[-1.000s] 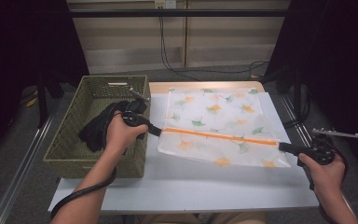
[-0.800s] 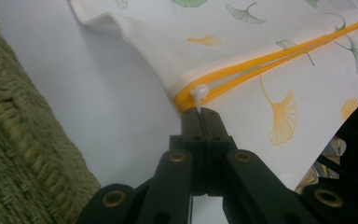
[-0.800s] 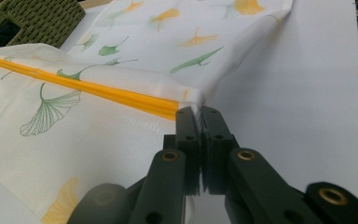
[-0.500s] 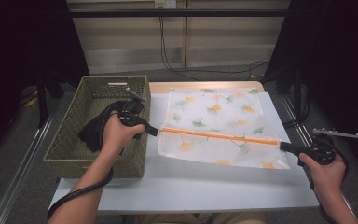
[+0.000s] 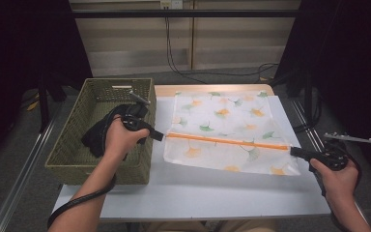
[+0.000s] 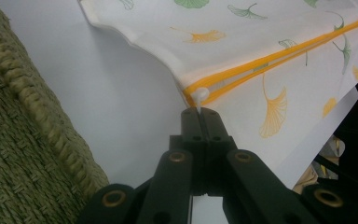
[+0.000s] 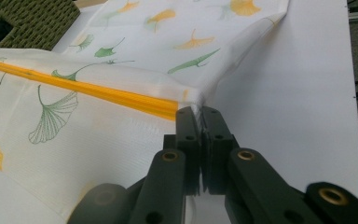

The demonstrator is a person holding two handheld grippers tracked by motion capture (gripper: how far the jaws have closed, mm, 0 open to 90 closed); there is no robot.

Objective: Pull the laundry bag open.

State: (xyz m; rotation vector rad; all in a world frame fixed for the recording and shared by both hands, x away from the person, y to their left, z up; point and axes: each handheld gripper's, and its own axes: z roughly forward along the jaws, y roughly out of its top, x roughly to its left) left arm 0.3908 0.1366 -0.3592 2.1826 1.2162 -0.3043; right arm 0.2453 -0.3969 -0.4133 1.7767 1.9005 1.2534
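White cloth with ginkgo print and an orange stripe lies on the surface, spread from the far edge toward the middle, just right of the woven basket. Left tool is clamped on the stripe's left end, only a small nub of fabric in the jaws. Right tool is pinched tight on the stripe's right end, near the surface's right edge. Fold line is taut between them. Risks: left bite is shallow, so more tension likely pulls it free and the fold collapses. Uneven lift skews the fold. Left hand sits over the basket rim, so it could snag there.
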